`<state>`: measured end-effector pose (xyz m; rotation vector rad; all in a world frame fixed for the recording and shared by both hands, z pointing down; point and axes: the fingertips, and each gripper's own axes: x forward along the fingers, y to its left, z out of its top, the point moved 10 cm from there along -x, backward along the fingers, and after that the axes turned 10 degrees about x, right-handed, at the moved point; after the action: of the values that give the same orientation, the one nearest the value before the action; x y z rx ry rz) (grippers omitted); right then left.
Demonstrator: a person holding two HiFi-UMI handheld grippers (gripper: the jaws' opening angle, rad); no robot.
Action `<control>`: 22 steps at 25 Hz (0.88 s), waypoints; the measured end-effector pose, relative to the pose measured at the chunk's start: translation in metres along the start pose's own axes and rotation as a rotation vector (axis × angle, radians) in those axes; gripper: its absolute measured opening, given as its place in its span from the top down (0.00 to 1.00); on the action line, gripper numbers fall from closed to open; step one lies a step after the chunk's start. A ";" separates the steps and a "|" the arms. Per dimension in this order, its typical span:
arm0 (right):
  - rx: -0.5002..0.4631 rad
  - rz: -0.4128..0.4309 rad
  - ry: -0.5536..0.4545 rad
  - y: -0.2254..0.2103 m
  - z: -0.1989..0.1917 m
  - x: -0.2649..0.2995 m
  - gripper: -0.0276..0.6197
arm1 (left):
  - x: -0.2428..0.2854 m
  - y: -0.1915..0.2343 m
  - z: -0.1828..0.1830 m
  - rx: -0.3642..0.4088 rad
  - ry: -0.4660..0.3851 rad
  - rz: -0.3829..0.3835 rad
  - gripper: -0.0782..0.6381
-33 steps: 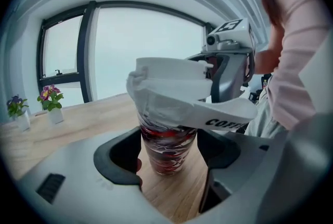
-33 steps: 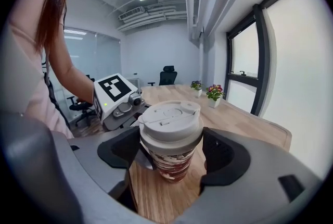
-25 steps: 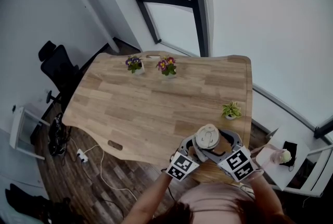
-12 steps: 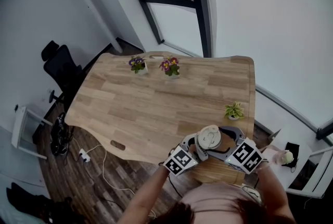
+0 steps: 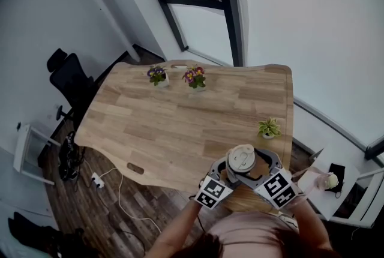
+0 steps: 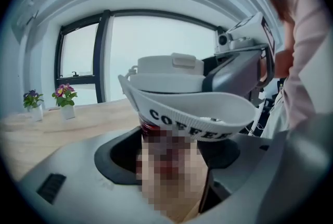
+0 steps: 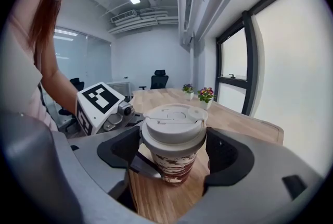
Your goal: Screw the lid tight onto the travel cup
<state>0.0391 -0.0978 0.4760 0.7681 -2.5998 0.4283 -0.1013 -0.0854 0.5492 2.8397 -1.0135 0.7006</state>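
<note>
The travel cup (image 7: 174,165) stands upright on the tabletop (image 5: 180,125), near the small green plant (image 5: 268,128), on the person's side of it. The left gripper (image 6: 169,158) is clamped round the cup's body; the right gripper (image 7: 173,147) is closed on its lid (image 7: 174,120)

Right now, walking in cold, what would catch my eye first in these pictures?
A travel cup with a white lid stands at the near edge of the wooden table, with the left claw clamped on its body and the right claw round the lid. Two flowerpots sit at the table's far end.
</note>
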 end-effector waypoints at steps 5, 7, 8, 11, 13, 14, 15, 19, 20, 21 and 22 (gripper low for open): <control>-0.020 0.090 0.034 -0.013 0.007 -0.004 0.40 | 0.000 0.011 0.003 0.057 0.033 -0.141 0.43; -0.043 0.113 0.043 -0.014 0.009 -0.002 0.40 | 0.002 0.013 0.004 0.073 0.049 -0.170 0.43; -0.048 0.118 0.045 -0.014 0.010 -0.001 0.41 | 0.002 0.014 0.005 0.076 0.053 -0.172 0.43; -0.037 0.091 0.028 -0.012 0.008 -0.001 0.41 | 0.002 0.011 0.005 0.057 0.047 -0.133 0.43; -0.012 0.043 0.001 -0.008 0.006 -0.002 0.41 | 0.002 0.006 0.004 0.031 0.036 -0.088 0.43; 0.002 0.014 -0.011 -0.006 0.005 -0.002 0.41 | 0.003 0.004 0.004 0.017 0.032 -0.065 0.43; 0.017 -0.016 -0.021 -0.004 0.004 -0.003 0.41 | 0.003 0.002 0.004 0.002 0.028 -0.043 0.43; 0.052 -0.074 -0.047 0.000 0.002 -0.003 0.41 | 0.005 -0.005 0.003 -0.042 0.024 0.020 0.43; 0.051 -0.066 -0.047 0.000 0.001 -0.004 0.41 | 0.005 -0.005 0.003 -0.046 0.025 0.018 0.43; 0.047 -0.051 -0.042 -0.001 0.001 -0.004 0.41 | 0.005 -0.004 0.002 -0.045 0.028 0.008 0.43; 0.041 -0.032 -0.034 -0.003 0.001 -0.005 0.41 | 0.005 -0.002 0.002 -0.042 0.032 -0.010 0.43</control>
<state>0.0443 -0.0984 0.4732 0.8370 -2.6135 0.4636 -0.0963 -0.0871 0.5500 2.7868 -0.9968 0.7132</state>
